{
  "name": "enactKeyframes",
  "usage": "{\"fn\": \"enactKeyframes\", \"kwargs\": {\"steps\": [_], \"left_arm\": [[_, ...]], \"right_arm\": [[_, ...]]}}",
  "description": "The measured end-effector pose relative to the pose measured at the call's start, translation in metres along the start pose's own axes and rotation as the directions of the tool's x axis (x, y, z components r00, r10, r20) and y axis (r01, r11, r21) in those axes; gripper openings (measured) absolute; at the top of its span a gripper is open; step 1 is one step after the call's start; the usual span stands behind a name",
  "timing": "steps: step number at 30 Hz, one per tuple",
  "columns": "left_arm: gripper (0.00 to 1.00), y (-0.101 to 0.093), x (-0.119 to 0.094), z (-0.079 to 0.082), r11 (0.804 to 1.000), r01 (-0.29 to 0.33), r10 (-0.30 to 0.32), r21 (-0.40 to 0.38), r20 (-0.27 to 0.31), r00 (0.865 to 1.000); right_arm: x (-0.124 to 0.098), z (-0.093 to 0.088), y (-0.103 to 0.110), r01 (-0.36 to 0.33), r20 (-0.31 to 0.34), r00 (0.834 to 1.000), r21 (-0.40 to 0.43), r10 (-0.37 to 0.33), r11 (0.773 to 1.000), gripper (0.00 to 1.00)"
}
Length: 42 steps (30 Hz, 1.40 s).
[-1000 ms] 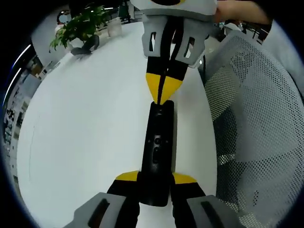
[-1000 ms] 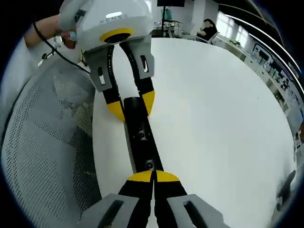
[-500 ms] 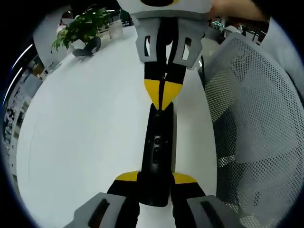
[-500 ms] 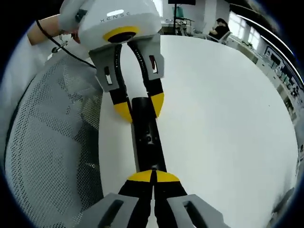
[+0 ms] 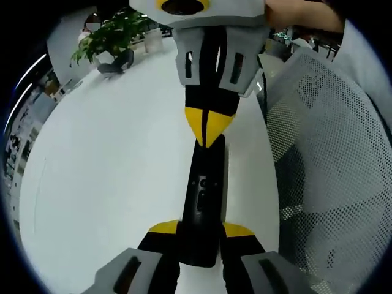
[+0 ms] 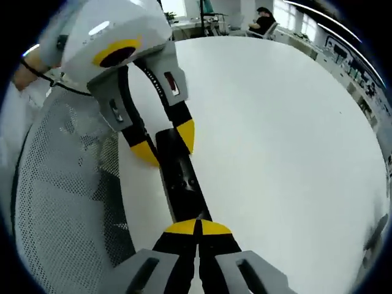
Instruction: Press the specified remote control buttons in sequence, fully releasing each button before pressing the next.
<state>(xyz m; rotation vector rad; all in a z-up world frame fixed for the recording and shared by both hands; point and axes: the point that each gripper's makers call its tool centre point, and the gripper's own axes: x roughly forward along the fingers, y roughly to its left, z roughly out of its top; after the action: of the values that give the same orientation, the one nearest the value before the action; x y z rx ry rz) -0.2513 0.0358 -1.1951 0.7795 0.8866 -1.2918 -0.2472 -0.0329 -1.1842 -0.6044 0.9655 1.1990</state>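
Remote control [image 5: 205,202] | left claw [image 5: 201,230] clamps its end | right claw [image 6: 197,225] closed, tips on it

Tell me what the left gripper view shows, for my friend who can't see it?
A long black remote control is held at its near end between the left gripper's yellow-tipped jaws, above a white table. The right gripper comes from the far side with its shut yellow tips on the remote's far end. A grey mesh chair stands beside the table, and a green plant sits far off.

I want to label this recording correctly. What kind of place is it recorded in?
Probably an open office or lab. A large white table with a mesh office chair beside it, a potted plant at the far edge, and a seated person at furniture behind suggest this.
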Motion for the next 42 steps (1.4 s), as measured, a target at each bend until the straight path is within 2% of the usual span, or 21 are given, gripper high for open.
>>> {"fn": "enactKeyframes", "kwargs": {"steps": [3, 5, 10, 11, 13, 14, 16, 18, 22, 24, 26, 28, 32, 36, 37, 39, 42], "left_arm": [[0.23, 0.0, 0.0, -0.001, 1.0, -0.001, 0.001, 0.0, 0.013, 1.0], [0.23, 0.0, -0.001, -0.001, 1.0, 0.0, 0.001, -0.005, 0.025, 1.0], [0.22, 0.0, -0.001, 0.0, 1.0, -0.006, 0.007, -0.015, 0.033, 0.999], [0.22, 0.0, -0.001, 0.0, 1.0, -0.007, 0.007, -0.014, 0.034, 0.999], [0.22, 0.0, 0.0, 0.0, 1.0, -0.005, 0.005, -0.011, 0.035, 0.999], [0.22, 0.0, 0.0, 0.0, 1.0, -0.004, 0.004, -0.009, 0.037, 0.999], [0.22, 0.0, 0.0, 0.0, 1.0, -0.004, 0.004, -0.011, 0.038, 0.999], [0.22, 0.0, 0.0, 0.001, 1.0, -0.005, 0.005, -0.007, 0.032, 0.999], [0.23, -0.001, 0.0, 0.001, 1.0, 0.0, -0.001, 0.021, 0.014, 1.0], [0.23, 0.0, 0.0, 0.0, 1.0, 0.003, -0.003, 0.028, 0.018, 1.0], [0.24, 0.0, 0.0, 0.0, 1.0, 0.006, -0.007, 0.027, 0.035, 0.999], [0.24, 0.0, 0.001, 0.0, 1.0, 0.006, -0.007, 0.022, 0.042, 0.999], [0.24, 0.001, 0.001, 0.0, 1.0, 0.006, -0.007, 0.017, 0.05, 0.999], [0.23, 0.001, 0.002, 0.0, 1.0, 0.009, -0.01, 0.023, 0.053, 0.999], [0.23, 0.001, 0.002, 0.0, 1.0, 0.01, -0.011, 0.026, 0.054, 0.998], [0.23, 0.002, 0.002, 0.0, 1.0, 0.01, -0.011, 0.021, 0.056, 0.998], [0.23, 0.002, 0.002, 0.0, 1.0, 0.009, -0.01, 0.018, 0.06, 0.998]], "right_arm": [[-0.002, -0.002, 0.001, 0.001, 0.046, 0.999, -0.008, 0.0, 1.0, 0.0], [-0.002, -0.001, 0.002, 0.004, 0.05, 0.999, -0.005, -0.004, 1.0, 0.0], [0.0, 0.011, 0.004, 0.002, 0.052, 0.999, -0.081, 0.002, 0.997, 0.0], [0.001, 0.012, 0.005, -0.009, 0.043, 0.999, -0.088, 0.013, 0.996, 0.0], [0.006, 0.004, 0.006, -0.025, -0.035, 0.999, -0.143, 0.02, 0.989, 0.0], [0.006, 0.009, 0.004, -0.022, -0.018, 1.0, -0.185, 0.019, 0.983, 0.0], [0.006, 0.008, 0.005, -0.019, -0.048, 0.999, -0.155, 0.012, 0.988, 0.0], [0.006, 0.007, 0.005, -0.026, -0.082, 0.997, -0.176, 0.012, 0.984, 0.0], [0.008, 0.006, 0.008, -0.058, -0.165, 0.986, -0.315, 0.006, 0.947, 0.0], [0.009, 0.006, 0.008, -0.049, -0.186, 0.982, -0.362, -0.02, 0.931, 0.0], [0.01, 0.006, 0.009, -0.03, -0.169, 0.985, -0.367, -0.036, 0.93, 0.0], [0.009, 0.005, 0.008, 0.002, -0.143, 0.987, -0.414, -0.067, 0.91, 0.0], [0.008, 0.007, 0.007, 0.045, -0.048, 0.997, -0.307, -0.062, 0.951, 0.0], [0.006, 0.009, 0.005, 0.047, 0.029, 0.999, -0.216, -0.042, 0.975, 0.0], [0.006, 0.009, 0.005, 0.039, 0.061, 0.998, -0.158, -0.03, 0.987, 0.0], [0.004, 0.009, 0.005, 0.035, 0.085, 0.996, -0.112, -0.026, 0.993, 0.0], [0.005, 0.01, 0.01, 0.041, 0.074, 0.997, -0.159, -0.03, 0.986, 0.0]]}}
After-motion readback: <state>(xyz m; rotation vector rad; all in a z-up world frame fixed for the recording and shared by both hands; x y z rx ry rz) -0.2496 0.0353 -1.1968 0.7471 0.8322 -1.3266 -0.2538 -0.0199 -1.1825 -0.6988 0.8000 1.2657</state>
